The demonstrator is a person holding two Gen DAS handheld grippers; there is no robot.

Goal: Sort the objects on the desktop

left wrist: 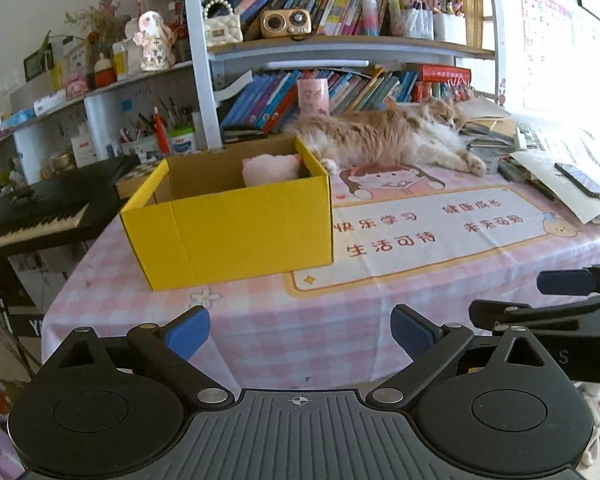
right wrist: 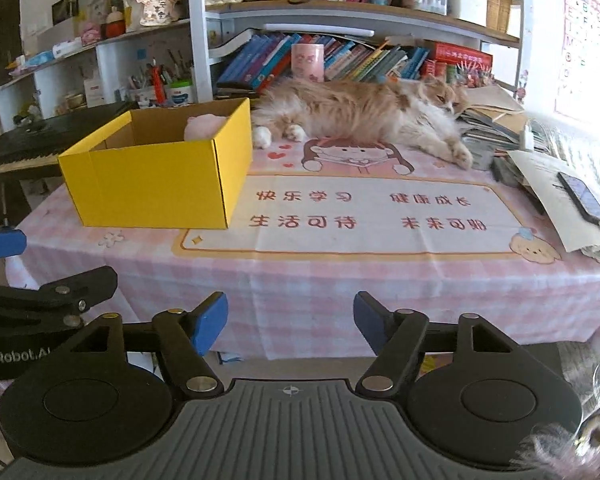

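Note:
A yellow cardboard box (left wrist: 228, 224) (right wrist: 156, 180) stands open on the left of the pink checked tablecloth (left wrist: 340, 320) (right wrist: 340, 276). A pink plush toy (left wrist: 270, 168) (right wrist: 204, 126) lies inside it against the far right corner. My left gripper (left wrist: 300, 332) hangs open over the table's near edge, short of the box, with nothing between its blue pads. My right gripper (right wrist: 290, 322) is open too, empty, in front of the table's near edge. The left gripper's fingers (right wrist: 4, 242) show at the right wrist view's left edge.
A long-haired orange and white cat (left wrist: 384, 136) (right wrist: 364, 114) lies across the back of the table behind the box. Papers, books and a phone (left wrist: 582, 180) (right wrist: 584, 200) pile up at the right. Bookshelves (left wrist: 340, 44) rise behind. A keyboard piano (left wrist: 40, 216) stands left of the table.

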